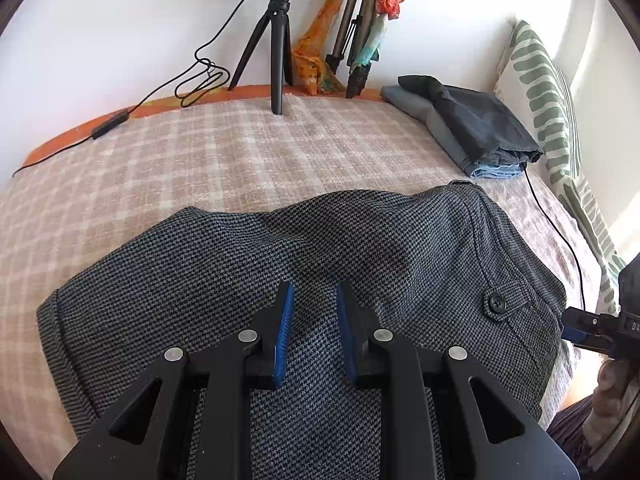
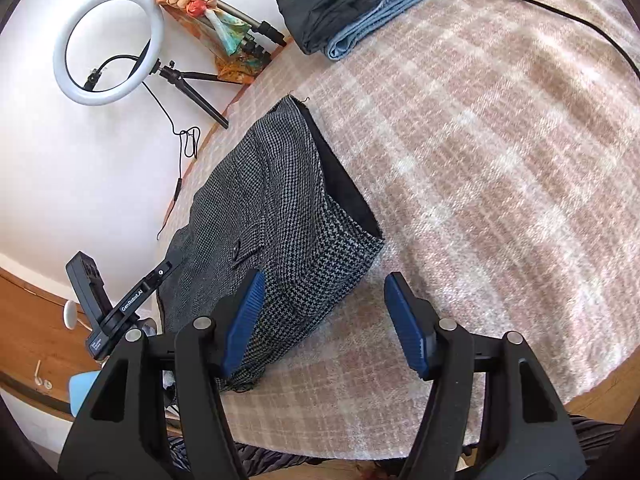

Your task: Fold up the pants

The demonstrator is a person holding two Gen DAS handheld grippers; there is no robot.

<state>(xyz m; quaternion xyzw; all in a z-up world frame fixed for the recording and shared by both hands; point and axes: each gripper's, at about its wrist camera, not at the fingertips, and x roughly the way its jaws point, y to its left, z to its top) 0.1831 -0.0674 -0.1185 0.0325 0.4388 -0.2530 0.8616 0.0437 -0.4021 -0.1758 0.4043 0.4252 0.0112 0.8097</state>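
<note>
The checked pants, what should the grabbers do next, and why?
Probably close the right gripper on the near corner of the checked pants. Its jaws stand open with that corner between them, one pad beside the cloth, not pinching. The left gripper hovers over the cloth, jaws narrow.

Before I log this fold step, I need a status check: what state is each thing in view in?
Houndstooth pants: folded over, lying on the plaid blanket.
Left gripper: jaws narrow, over the pants; grip unclear.
Right gripper: open, pants corner between its pads, not pressed.
Clothes stack: folded, by the pillow.
Ring light: lit, on its tripod.
</note>
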